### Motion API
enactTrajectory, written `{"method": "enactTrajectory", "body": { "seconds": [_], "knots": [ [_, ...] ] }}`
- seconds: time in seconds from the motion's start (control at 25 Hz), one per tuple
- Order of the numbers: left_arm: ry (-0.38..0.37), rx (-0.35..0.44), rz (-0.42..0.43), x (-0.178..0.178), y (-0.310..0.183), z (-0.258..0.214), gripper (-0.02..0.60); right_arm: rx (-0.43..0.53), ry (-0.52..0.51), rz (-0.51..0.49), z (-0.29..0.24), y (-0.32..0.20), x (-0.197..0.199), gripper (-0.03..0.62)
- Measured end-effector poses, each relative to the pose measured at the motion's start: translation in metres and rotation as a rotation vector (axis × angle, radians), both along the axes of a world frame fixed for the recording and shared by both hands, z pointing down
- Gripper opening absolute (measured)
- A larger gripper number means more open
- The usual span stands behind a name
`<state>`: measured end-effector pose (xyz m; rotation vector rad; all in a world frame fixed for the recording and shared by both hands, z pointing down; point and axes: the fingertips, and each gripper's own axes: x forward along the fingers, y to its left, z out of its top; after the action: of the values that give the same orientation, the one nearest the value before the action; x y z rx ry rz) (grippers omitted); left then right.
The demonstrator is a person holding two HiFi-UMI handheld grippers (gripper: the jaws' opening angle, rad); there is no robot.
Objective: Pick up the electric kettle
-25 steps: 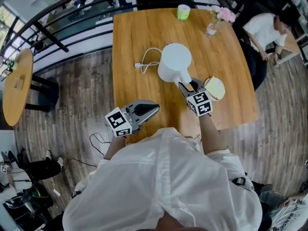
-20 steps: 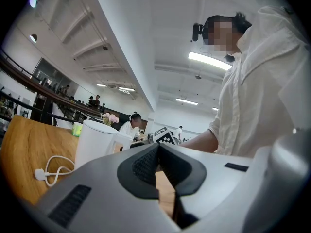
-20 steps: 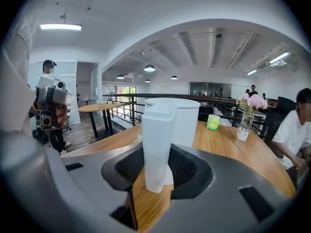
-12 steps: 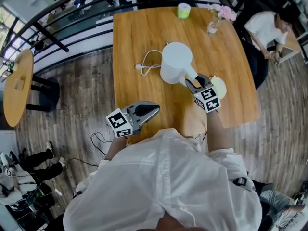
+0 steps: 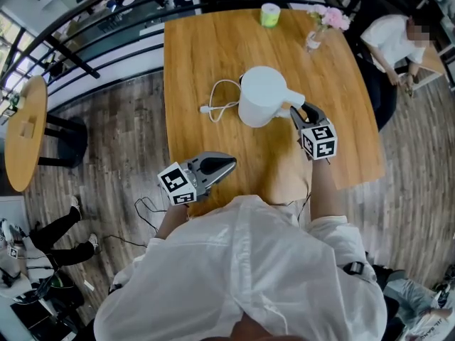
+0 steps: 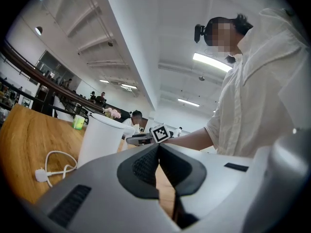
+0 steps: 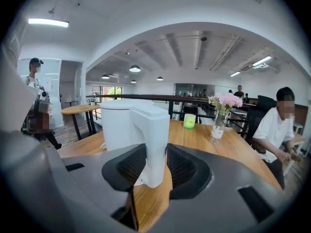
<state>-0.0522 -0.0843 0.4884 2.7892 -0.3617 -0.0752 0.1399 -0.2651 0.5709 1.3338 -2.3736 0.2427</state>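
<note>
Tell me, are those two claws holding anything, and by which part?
The right claw grips the white electric kettle by its handle; its jaws have just been closing on it. The left claw is shut and empty.

Loose white shirt [image 5: 242, 275] worn with wide sleeves ending near the elbows, left gripper [image 5: 229, 163] and right gripper [image 5: 301, 110] shelled in grey, lined with black ribbed pads [image 7: 183, 168], white cubes [image 5: 319, 140] printed with black square markers

electric kettle [image 5: 263, 105] 1 | hand-held grippers [image 5: 232, 163] [image 5: 298, 109] 2 | cup [image 5: 270, 15] 1 | vase [image 5: 313, 42] 1 | cord [image 5: 219, 98] 1
</note>
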Motion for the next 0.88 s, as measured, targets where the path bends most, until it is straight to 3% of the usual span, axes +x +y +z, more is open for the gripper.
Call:
{"method": "enactTrajectory", "body": {
  "seconds": [0.28, 0.52, 0.56, 0.64, 0.72, 0.8, 0.88],
  "knots": [
    [-0.011, -0.032, 0.007, 0.007, -0.024, 0.021, 0.006, 0.019, -0.108, 0.074, 0.007, -0.018, 0.0, 0.141],
    [-0.059, -0.038, -0.072, -0.003, -0.084, 0.053, 0.018, -0.027, -0.109, 0.092, 0.034, -0.024, -0.002, 0.141],
    [-0.078, -0.029, -0.094, -0.003, -0.098, 0.058, 0.075, -0.031, -0.11, 0.084, 0.036, -0.025, -0.003, 0.141],
    [-0.136, 0.006, -0.136, -0.002, -0.124, 0.069, 0.319, -0.035, -0.112, 0.066, 0.038, -0.028, -0.002, 0.141],
    [-0.193, 0.048, -0.161, 0.003, -0.148, 0.081, 0.45, -0.037, -0.108, 0.047, 0.038, -0.031, -0.002, 0.141],
    [-0.231, 0.069, -0.167, 0.011, -0.165, 0.092, 0.561, -0.039, -0.098, 0.026, 0.039, -0.032, -0.004, 0.141],
    [-0.276, 0.093, -0.129, 0.026, -0.172, 0.105, 0.583, -0.039, -0.095, 0.009, 0.039, -0.03, -0.007, 0.141]
  ]
}}
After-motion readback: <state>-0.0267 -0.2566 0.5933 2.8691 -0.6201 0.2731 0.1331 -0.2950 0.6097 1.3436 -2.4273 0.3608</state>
